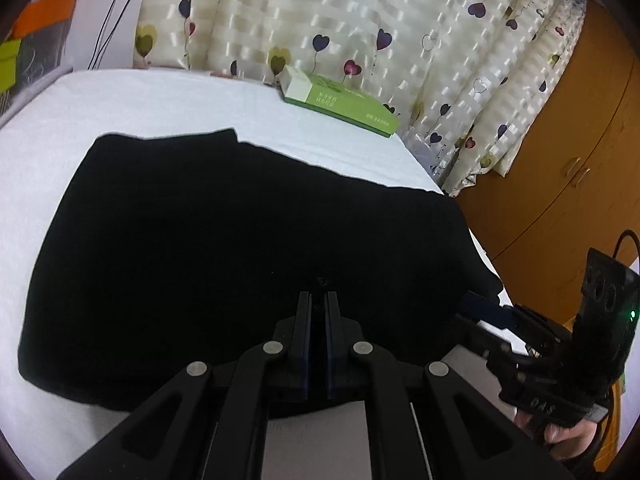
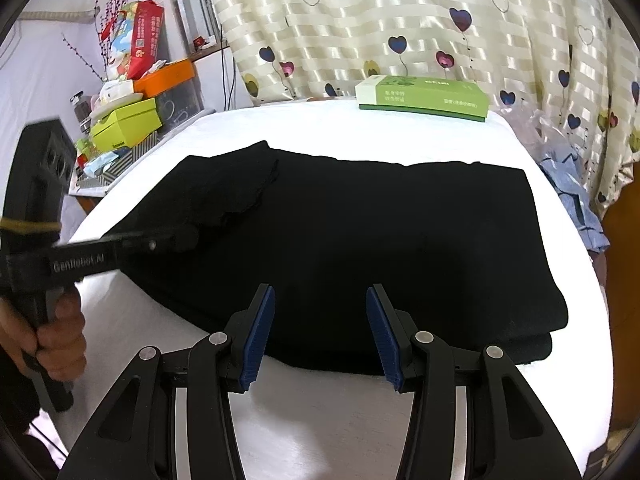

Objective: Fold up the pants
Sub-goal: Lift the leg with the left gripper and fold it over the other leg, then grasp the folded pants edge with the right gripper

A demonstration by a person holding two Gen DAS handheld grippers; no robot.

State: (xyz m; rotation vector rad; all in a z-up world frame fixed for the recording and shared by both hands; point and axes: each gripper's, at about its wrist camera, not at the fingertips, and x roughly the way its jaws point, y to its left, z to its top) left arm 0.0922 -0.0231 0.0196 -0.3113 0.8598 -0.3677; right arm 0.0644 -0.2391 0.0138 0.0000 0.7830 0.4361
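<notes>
The black, soft, folded cloth pants (image 2: 360, 248) lay limp on the white-covered table (image 2: 340, 412), probably light and floppy. The left gripper (image 1: 319, 300) was pressed nearly together over the fabric, apparently pinching nothing; the right gripper (image 2: 320, 308) was spread, and the doubled near edge looked best to grasp.

Black pants (image 1: 248, 260) read as one flat dark mass in both views, so layers and seams can't be told apart. Left gripper (image 1: 319, 300) tips sit against that black, whether cloth is pinched: can't tell. In right wrist view the left gripper's fingertips (image 2: 188, 236) blur into the fabric, motion-smeared. Hand (image 2: 48, 336) cut off by frame edge, other hand (image 1: 568, 432) only partly in. Green box (image 2: 424, 96) print too small to read. Blue cloth (image 2: 576, 204) half hidden behind the white surface (image 2: 320, 420) edge.
</notes>
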